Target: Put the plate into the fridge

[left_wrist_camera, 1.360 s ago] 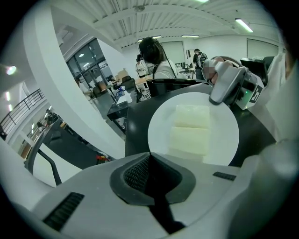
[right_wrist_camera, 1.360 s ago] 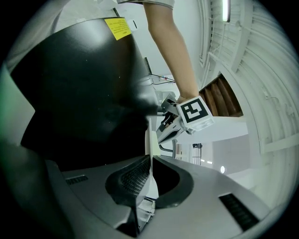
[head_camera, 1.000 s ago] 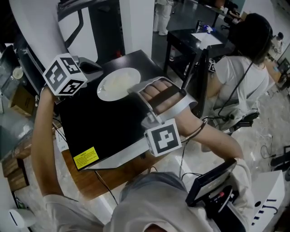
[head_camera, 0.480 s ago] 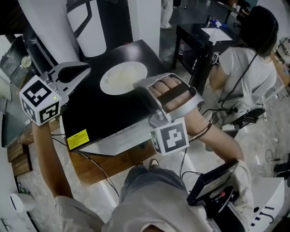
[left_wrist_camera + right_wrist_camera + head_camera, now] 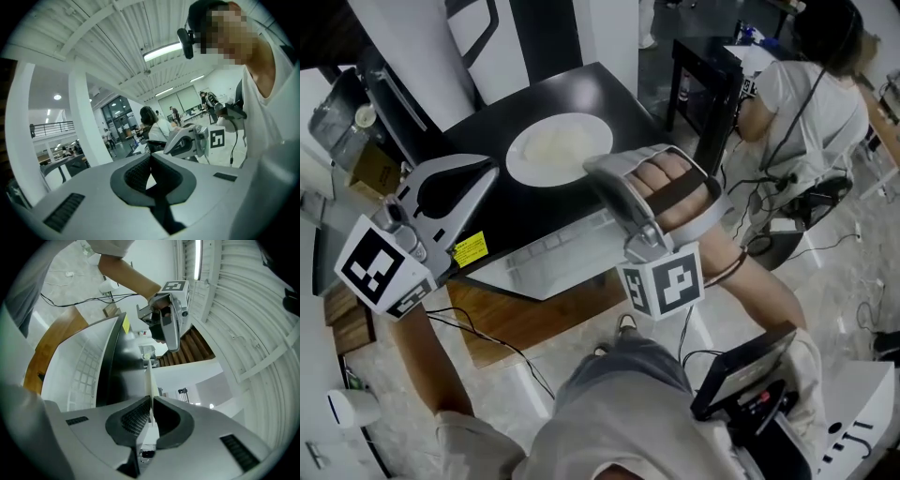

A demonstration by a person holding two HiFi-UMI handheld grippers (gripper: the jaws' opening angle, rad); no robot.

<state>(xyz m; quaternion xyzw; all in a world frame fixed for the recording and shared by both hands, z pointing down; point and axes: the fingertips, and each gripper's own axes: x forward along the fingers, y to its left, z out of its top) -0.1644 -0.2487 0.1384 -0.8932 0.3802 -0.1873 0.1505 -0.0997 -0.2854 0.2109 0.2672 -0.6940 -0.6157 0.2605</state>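
A white plate [image 5: 553, 145] is level over the fridge's black top [image 5: 487, 108]. My right gripper [image 5: 592, 169] is shut on the plate's near rim. In the right gripper view the plate [image 5: 149, 373] shows edge-on, pinched between the pads of the right gripper [image 5: 151, 401]. My left gripper [image 5: 487, 169] is at the fridge's left near corner with its jaws shut and nothing between them. In the left gripper view its pads [image 5: 140, 171] meet. The fridge's white front [image 5: 553, 262] has a grid pattern; I cannot tell whether the door is open.
The fridge stands on a wooden board [image 5: 534, 319] with cables [image 5: 487, 352] trailing over it. A seated person [image 5: 806, 84] and a black table [image 5: 712, 56] are at the back right. A white pillar [image 5: 403, 47] rises behind the fridge. A dark device [image 5: 750, 380] sits near right.
My left gripper has swung from the fridge's far left edge back to its near left corner. The right gripper has kept its hold on the plate and shifted a little.
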